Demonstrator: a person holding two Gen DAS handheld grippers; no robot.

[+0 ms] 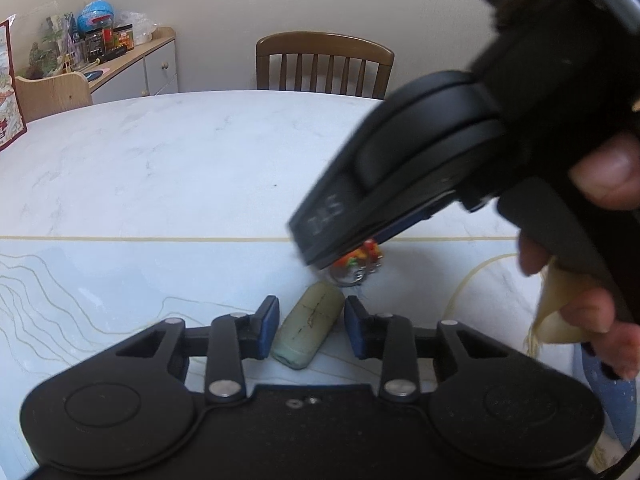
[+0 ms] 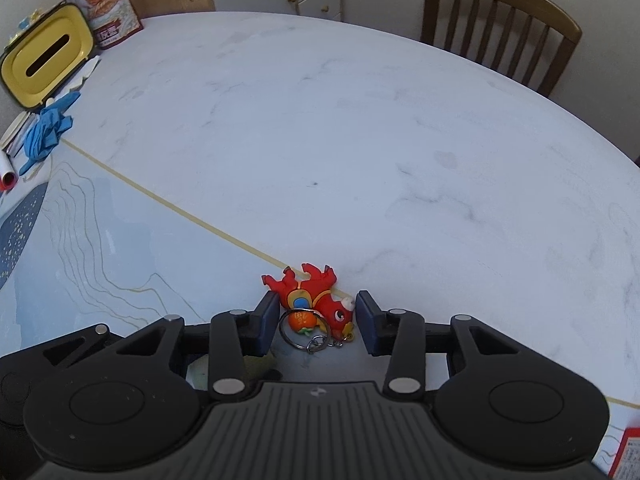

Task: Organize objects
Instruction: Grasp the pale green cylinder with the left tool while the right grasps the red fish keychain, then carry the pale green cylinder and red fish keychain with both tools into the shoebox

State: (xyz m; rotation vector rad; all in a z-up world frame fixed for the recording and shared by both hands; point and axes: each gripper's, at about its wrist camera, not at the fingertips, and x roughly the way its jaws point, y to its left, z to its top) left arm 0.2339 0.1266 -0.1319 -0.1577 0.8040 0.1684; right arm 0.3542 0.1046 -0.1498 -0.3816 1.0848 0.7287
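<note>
The large white marble-patterned bench fills both views, and on its near part lies a pale blue mat with thin gold contour lines, whose gold edge runs across the surface. Behind the bench stands a brown wooden chair with a slatted back, and at the wall there is a low grey cabinet with a wooden top that carries many small things. At the far left edge of the bench, in the right wrist view, I see a yellow rectangular box with a dark slot and a crumpled blue glove near it. The left tongs are spread, and between their blue pads lies a pale green cylinder-shaped eraser with pen marks, flat on the mat; the left pad is very close to it, the right pad is a little apart. The right tongs are also spread, low over the gold edge of the mat, with a red cartoon-animal keychain with a small orange charm and a metal ring lying between the pads, not pinched. In the left wrist view a hand grips the handle of the right tongs, and the keychain is just beyond the eraser.
</note>
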